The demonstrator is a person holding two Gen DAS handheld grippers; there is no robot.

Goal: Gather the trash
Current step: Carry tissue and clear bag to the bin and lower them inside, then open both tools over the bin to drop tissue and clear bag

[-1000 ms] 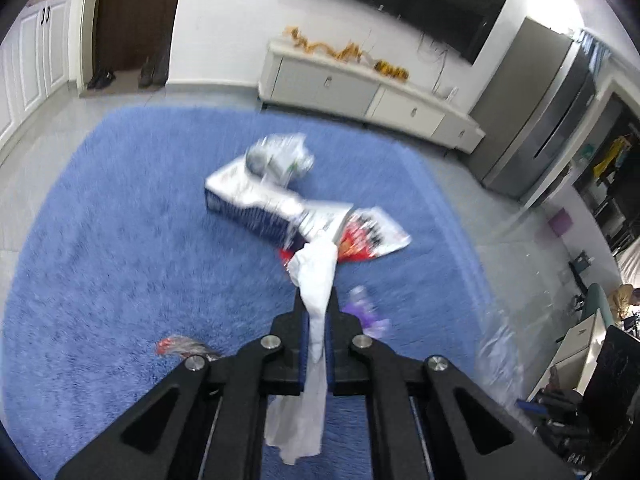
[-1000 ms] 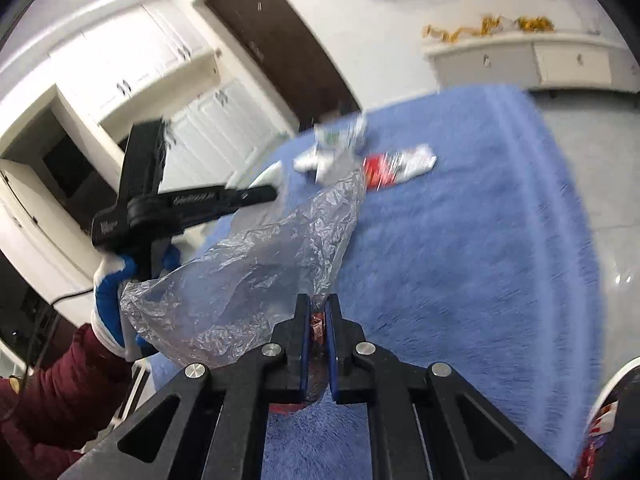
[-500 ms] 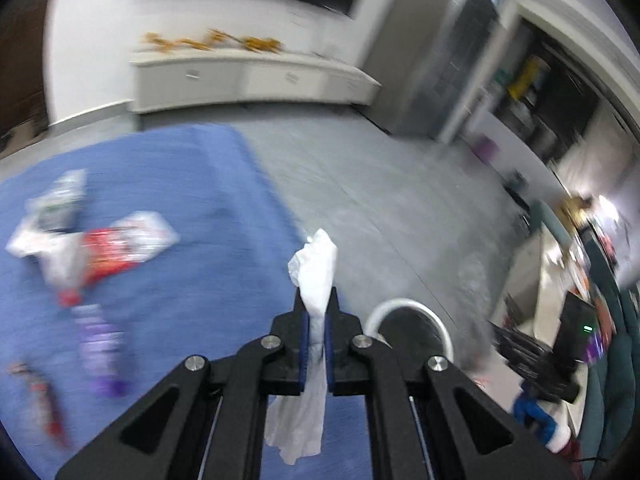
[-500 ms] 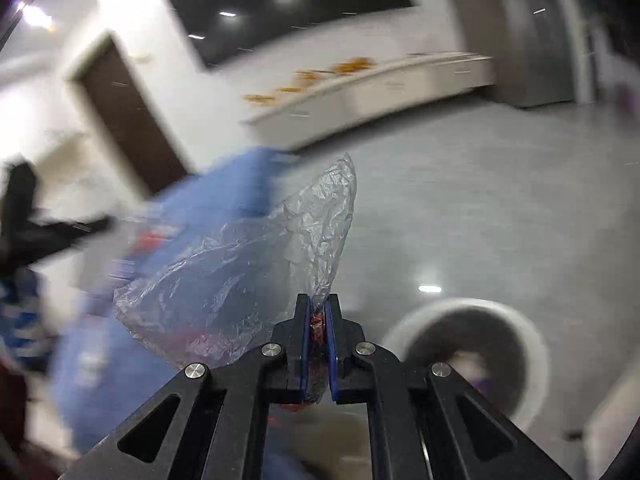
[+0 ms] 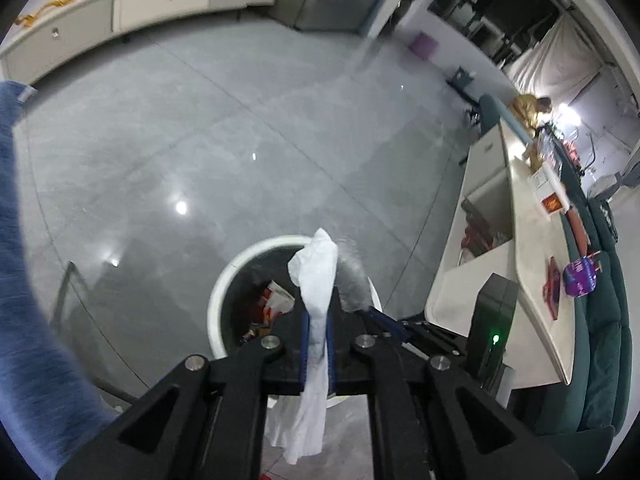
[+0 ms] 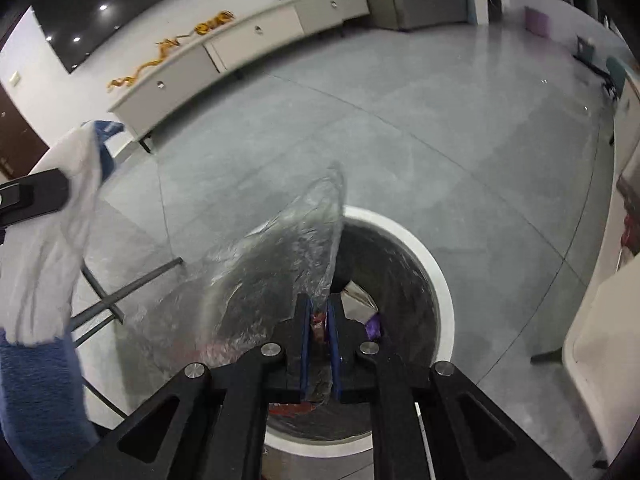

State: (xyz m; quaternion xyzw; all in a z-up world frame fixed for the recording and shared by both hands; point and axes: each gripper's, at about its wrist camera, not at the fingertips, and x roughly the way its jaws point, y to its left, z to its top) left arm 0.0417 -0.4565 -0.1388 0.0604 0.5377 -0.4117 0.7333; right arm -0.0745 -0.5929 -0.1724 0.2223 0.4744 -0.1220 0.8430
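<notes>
My left gripper (image 5: pixel 318 308) is shut on a white tissue (image 5: pixel 316 264), which sticks up past the pads and hangs below them. It hovers over a round white-rimmed bin (image 5: pixel 216 304) holding wrappers (image 5: pixel 276 300). My right gripper (image 6: pixel 320 308) is above the same bin (image 6: pixel 436 276); its jaws are opening, with a clear plastic bag (image 6: pixel 272 264) and a red wrapper (image 6: pixel 319 322) still between the pads. The tissue (image 6: pixel 52 248) shows at the left of the right wrist view.
The bin stands on a grey tiled floor. A white table (image 5: pixel 532 280), a black box with a green light (image 5: pixel 492 320) and a teal sofa (image 5: pixel 600 360) are to the right. Blue carpet (image 5: pixel 24 320) lies left, by thin metal legs (image 6: pixel 120 300).
Both grippers swung away from the blue carpet and its litter, across the grey floor, and came down over the white bin, each still carrying its piece of trash.
</notes>
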